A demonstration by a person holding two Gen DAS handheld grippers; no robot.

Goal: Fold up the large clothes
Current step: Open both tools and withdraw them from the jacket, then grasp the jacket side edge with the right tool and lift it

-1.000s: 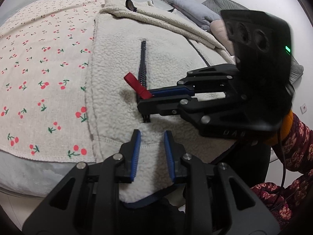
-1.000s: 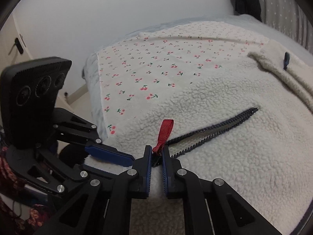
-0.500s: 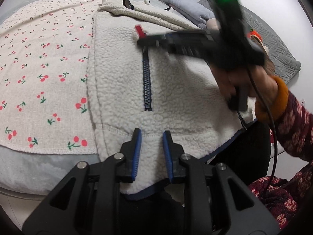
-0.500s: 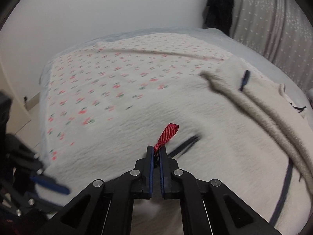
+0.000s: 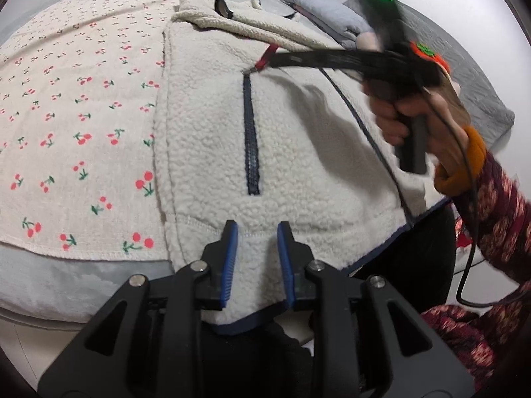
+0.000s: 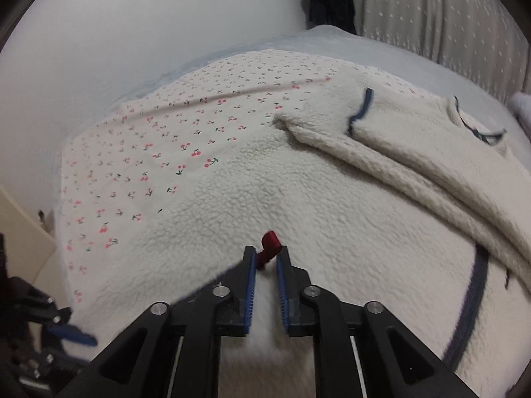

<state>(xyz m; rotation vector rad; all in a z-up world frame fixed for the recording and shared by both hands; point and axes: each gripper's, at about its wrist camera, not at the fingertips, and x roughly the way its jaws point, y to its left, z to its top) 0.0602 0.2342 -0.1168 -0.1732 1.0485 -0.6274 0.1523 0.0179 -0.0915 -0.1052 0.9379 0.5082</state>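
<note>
A cream fleece jacket (image 5: pixel 298 139) lies flat on the bed, with a closed dark pocket zipper (image 5: pixel 251 136) and a red pull tab (image 5: pixel 264 59) at its far end. My left gripper (image 5: pixel 256 232) is open over the jacket's hem, holding nothing. My right gripper (image 5: pixel 275 58) is at the top of the zipper. In the right wrist view the right gripper (image 6: pixel 265 255) has its jaws slightly apart, with the red pull tab (image 6: pixel 269 243) between its fingertips. A sleeve (image 6: pixel 415 159) lies folded across the jacket (image 6: pixel 232 205).
A cherry-print sheet (image 5: pixel 73 106) covers the bed left of the jacket and shows in the right wrist view (image 6: pixel 186 132). A grey quilt (image 5: pixel 478 86) and a pale blue garment (image 5: pixel 325 10) lie at the far right. The bed edge (image 5: pixel 66 285) is near me.
My right gripper pulled the red tab along the zipper away from me, closing the pocket, then opened its jaws slightly. My left gripper stayed at the hem.
</note>
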